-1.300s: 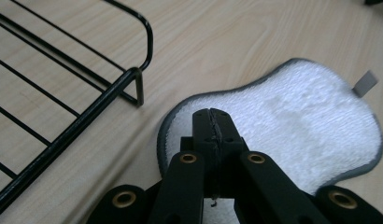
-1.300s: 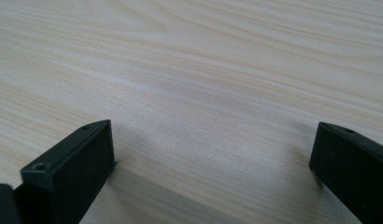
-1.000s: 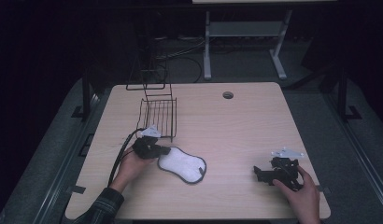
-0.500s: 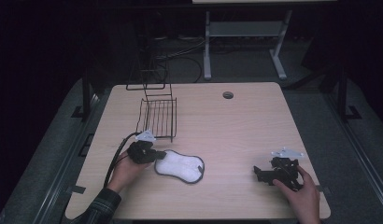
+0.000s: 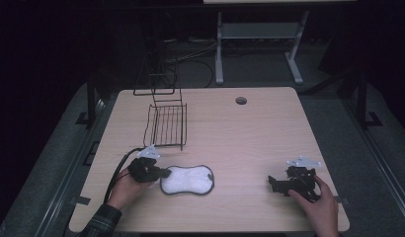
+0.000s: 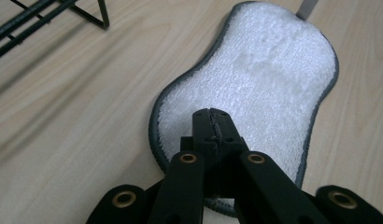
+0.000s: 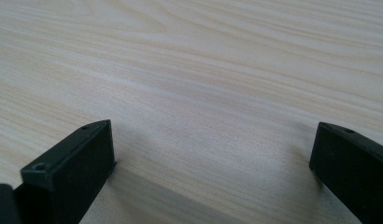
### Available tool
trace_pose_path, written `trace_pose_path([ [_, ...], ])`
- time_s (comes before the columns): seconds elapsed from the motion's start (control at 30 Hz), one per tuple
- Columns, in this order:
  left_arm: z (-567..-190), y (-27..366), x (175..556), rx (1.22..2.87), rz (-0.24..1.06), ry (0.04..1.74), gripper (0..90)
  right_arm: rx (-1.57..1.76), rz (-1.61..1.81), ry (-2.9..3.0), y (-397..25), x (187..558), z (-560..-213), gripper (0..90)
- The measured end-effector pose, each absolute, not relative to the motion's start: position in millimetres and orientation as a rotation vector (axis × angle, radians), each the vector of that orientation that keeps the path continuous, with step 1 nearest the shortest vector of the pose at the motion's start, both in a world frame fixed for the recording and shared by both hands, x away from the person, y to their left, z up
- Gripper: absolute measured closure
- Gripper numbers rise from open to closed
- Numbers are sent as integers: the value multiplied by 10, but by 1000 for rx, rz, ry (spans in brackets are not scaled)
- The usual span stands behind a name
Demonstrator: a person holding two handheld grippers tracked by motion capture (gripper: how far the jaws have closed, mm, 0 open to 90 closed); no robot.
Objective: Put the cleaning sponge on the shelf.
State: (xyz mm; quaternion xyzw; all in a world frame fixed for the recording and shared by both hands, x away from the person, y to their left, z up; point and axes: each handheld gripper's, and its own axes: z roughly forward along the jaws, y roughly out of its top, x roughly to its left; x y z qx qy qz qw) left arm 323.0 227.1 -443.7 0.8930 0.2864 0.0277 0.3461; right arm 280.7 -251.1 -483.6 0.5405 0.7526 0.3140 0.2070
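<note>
Starting at the left of the high view, the person's left hand (image 5: 125, 186) rests on the wooden table (image 5: 250, 138) at about 7 o'clock from the table's middle, holding the left gripper (image 5: 163, 173), whose black cable loops back toward the near edge. Its jaws point toward 3 o'clock and meet the left end of the white pad (image 5: 187, 179), a flat, peanut-shaped piece of towelling with a dark grey border that lies on the table just beside the gripper. In the left gripper view the left gripper (image 6: 213, 126) has its jaws pressed together with no gap between them, their tips over the near end of the white pad (image 6: 264, 79), which stretches away toward 1 o'clock; whether any fabric is pinched between them cannot be told, since the jaws hide the edge beneath. The black wire rack (image 5: 167, 123) stands at 12 o'clock from the left gripper, near it but apart from the pad; two of its rods cross the upper left corner of the left gripper view. Farther right, well apart from the pad at its 3 o'clock, the right hand (image 5: 316, 205) holds the right gripper (image 5: 273, 183) low over bare wood. In the right gripper view its jaws stand wide apart with nothing between them but the table's grain.
</note>
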Motion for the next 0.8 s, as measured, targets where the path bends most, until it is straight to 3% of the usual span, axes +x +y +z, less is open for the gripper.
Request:
trace_pose_path([
  [0.8, -4452, 2454, 2796, 2284, 16, 767, 899, 1506, 875, 2096, -2511, 2806, -4836, 0],
])
